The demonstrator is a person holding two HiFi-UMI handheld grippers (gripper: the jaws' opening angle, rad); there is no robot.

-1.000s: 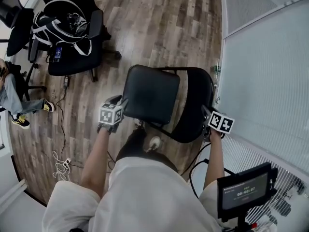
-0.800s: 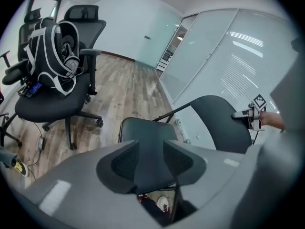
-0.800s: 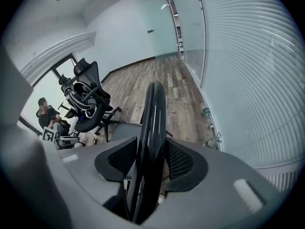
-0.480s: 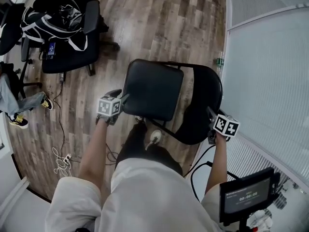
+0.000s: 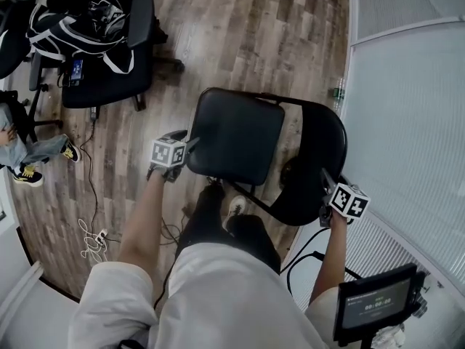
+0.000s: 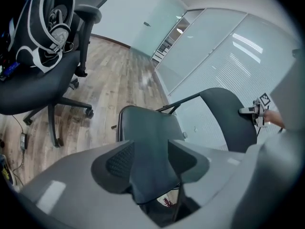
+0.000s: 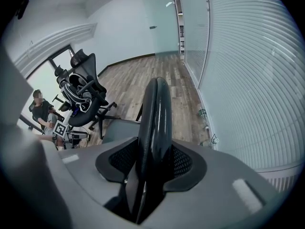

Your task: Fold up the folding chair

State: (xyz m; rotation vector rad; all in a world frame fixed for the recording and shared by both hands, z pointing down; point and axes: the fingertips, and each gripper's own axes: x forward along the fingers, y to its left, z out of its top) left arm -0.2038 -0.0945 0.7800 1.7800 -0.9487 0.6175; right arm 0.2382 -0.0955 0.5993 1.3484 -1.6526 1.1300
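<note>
FLOOR: brown-grey wood-plank floor [image 5: 240,42], patch of light glare | RIGHT: ribbed translucent glass partition [image 5: 414,122], small bottle [image 5: 336,95] at its base | FAR END: pale wall [image 6: 124,13] | FURNITURE: black swivel office chair [image 5: 109,78] carrying black-and-white backpack [image 5: 73,27] | LEFT: loose cables [image 5: 93,242] on floor, seated person [image 5: 25,155] at edge

Black folding chair [image 5: 236,144] on a floor [image 5: 240,35] of grey-brown wood-grain planks. A black office chair [image 5: 109,86] bears a black backpack [image 5: 80,20] trimmed with white stripes. Pale, finely ribbed wall panels [image 5: 407,122] at right; white clothes [image 5: 218,297] on the person; yellow-and-black shoes [image 5: 29,174] far left.
</note>
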